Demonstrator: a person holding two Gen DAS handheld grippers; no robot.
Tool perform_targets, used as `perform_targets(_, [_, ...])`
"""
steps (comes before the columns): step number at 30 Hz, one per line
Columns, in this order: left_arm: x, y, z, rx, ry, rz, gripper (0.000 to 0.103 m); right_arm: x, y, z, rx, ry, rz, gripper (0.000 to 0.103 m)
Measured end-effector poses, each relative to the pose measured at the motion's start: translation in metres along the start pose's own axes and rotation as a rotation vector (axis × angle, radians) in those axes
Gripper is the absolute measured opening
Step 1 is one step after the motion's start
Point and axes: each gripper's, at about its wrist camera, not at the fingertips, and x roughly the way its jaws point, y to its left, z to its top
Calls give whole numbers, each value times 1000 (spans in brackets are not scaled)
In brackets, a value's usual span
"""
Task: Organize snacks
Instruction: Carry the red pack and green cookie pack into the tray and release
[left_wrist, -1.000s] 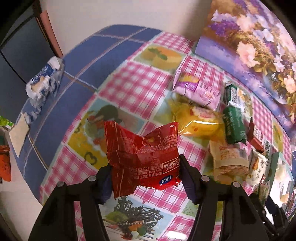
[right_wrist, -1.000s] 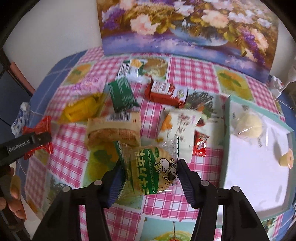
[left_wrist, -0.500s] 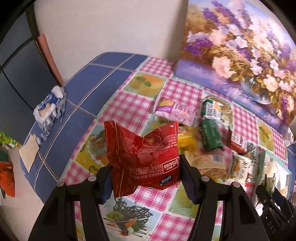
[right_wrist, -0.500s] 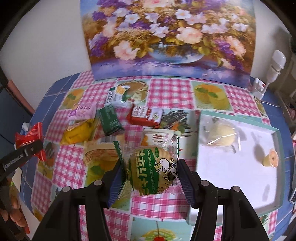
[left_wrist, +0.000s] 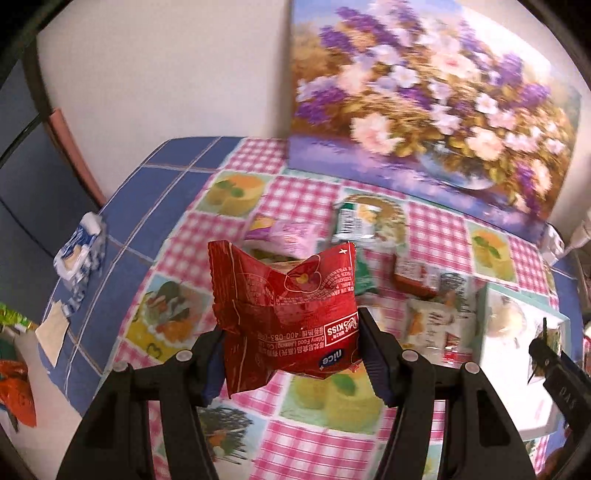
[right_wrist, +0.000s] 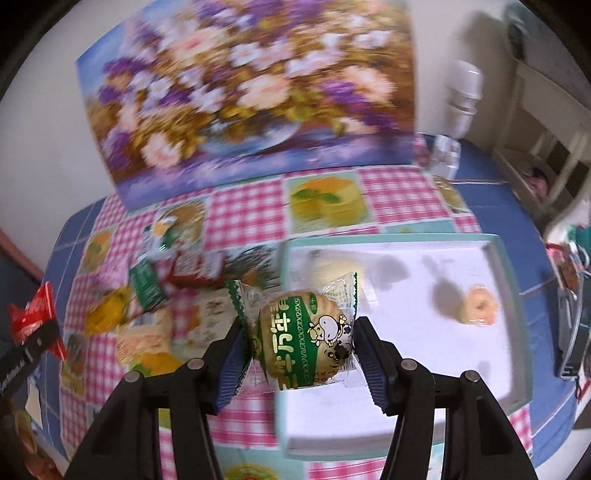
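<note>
red packet (left_wrist: 284, 314) (pink-checked tablecloth (left_wrist: 306, 195))

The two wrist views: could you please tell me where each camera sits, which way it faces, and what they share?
Left wrist: sits on the left hand-held gripper, looking steeply down along its fingers at the red packet it clamps; the right hand-held gripper's tip shows at the right edge.
Right wrist: sits on the right hand-held gripper, looking down at its green-and-white packet over the white tray.
Shared: tablecloth, flower painting, tray, loose snacks.
</note>
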Motion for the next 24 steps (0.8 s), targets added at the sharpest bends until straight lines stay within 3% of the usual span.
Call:
perform_targets(12, [-22,-93,-8,186,-37,-84,64,-19,-101,11,216,-47,-87,60])
perform_targets(24, [-26,-177,-38,362,2,-204,64,-33,-160,12,318,-63,-143,61])
